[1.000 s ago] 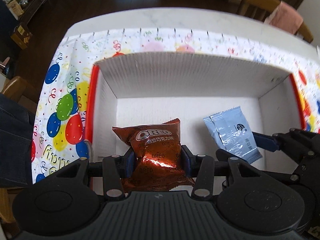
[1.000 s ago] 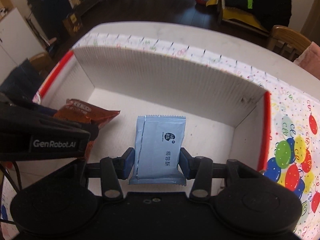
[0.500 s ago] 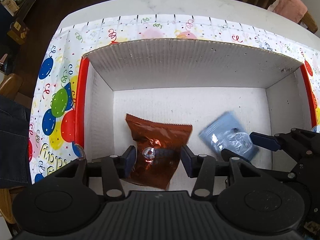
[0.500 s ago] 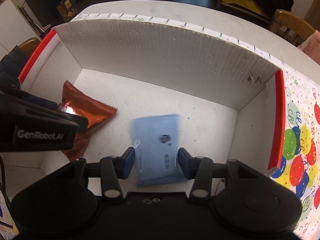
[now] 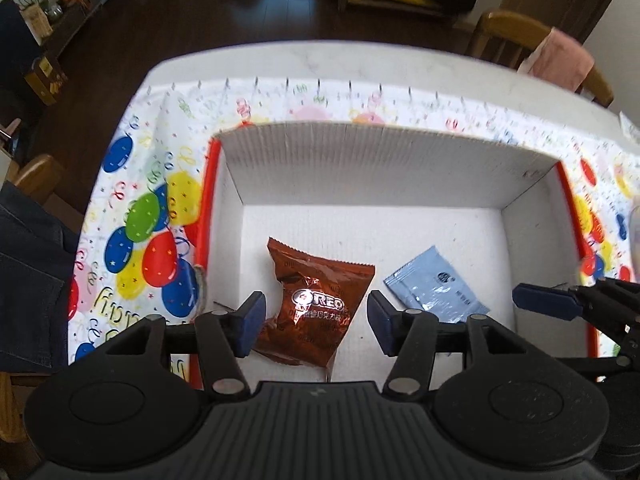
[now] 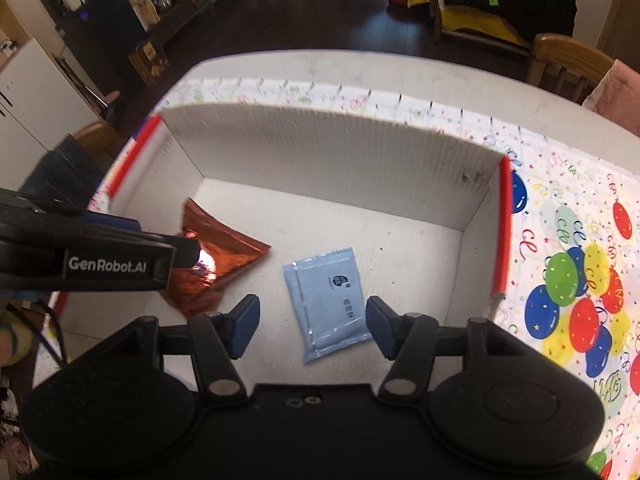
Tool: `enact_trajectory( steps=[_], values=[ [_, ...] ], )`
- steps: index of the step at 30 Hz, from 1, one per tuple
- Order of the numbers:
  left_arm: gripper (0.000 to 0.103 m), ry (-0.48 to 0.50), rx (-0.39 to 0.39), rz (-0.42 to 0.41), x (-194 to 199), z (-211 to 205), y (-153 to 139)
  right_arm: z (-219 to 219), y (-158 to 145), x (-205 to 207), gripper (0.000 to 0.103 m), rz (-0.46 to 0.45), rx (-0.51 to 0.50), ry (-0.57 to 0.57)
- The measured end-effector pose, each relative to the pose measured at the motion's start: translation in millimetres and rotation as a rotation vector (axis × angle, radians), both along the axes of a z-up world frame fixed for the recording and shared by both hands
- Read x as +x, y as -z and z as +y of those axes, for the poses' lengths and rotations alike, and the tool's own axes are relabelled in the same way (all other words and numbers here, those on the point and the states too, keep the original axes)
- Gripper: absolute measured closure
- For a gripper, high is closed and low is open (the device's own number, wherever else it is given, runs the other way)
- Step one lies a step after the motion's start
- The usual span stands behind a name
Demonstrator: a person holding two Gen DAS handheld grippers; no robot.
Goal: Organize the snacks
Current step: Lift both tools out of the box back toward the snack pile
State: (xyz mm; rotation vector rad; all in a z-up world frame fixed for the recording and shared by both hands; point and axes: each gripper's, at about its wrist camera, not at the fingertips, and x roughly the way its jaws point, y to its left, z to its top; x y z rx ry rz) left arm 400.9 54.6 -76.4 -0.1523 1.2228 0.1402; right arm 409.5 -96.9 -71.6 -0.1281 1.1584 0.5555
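Observation:
A brown Oreo packet [image 5: 316, 304] lies flat on the floor of a white corrugated box [image 5: 384, 160], toward its left side. My left gripper [image 5: 314, 324] hovers above it with jaws opening, its pads clear of the packet. A light blue snack packet [image 6: 326, 304] lies on the box floor to the right of the Oreo packet [image 6: 212, 268]. My right gripper [image 6: 310, 326] hangs over the blue packet, jaws opening, pads apart from it. The blue packet [image 5: 436, 290] also shows in the left wrist view, and a right gripper finger [image 5: 544, 300] pokes in at the right edge.
The box has red side rims [image 6: 504, 232] and stands on a balloon-print tablecloth [image 5: 148, 240] over a white table [image 5: 360, 60]. Wooden chairs [image 6: 568, 64] stand behind the table. A person's denim-clad leg [image 5: 28, 280] is at the left.
Both packets were gripped a second ago; both grippers let go and rose, and the Oreo packet and blue packet dropped to lie flat on the box floor.

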Motion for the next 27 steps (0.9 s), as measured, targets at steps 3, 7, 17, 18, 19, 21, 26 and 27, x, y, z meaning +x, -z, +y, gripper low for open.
enact_trajectory(
  steps=[3, 7, 17, 18, 19, 21, 26, 27],
  values=[
    [0.048, -0.004, 0.002, -0.052, -13, 1, -15, 0, -12, -9, 0.041, -0.022, 0.032, 0.006],
    [0.048, -0.001, 0.0, -0.105, -32, 1, -32, -8, -27, -23, 0.04, -0.045, 0.065, 0.019],
    [0.04, 0.026, 0.004, -0.209, -89, -5, -66, -20, -55, -68, 0.026, -0.115, 0.13, 0.053],
    [0.04, 0.028, 0.003, -0.219, -96, -6, -69, -21, -58, -73, 0.025, -0.124, 0.138, 0.054],
    [0.04, 0.031, 0.0, -0.227, -101, -6, -72, -23, -60, -78, 0.025, -0.13, 0.146, 0.053],
    [0.04, 0.038, -0.003, -0.241, -113, -8, -77, -26, -65, -87, 0.022, -0.144, 0.159, 0.053],
    [0.038, 0.05, -0.009, -0.28, -144, -11, -87, -35, -76, -114, 0.018, -0.174, 0.19, 0.044],
    [0.033, 0.05, -0.014, -0.288, -150, -12, -89, -37, -77, -119, 0.015, -0.178, 0.196, 0.044]
  ],
)
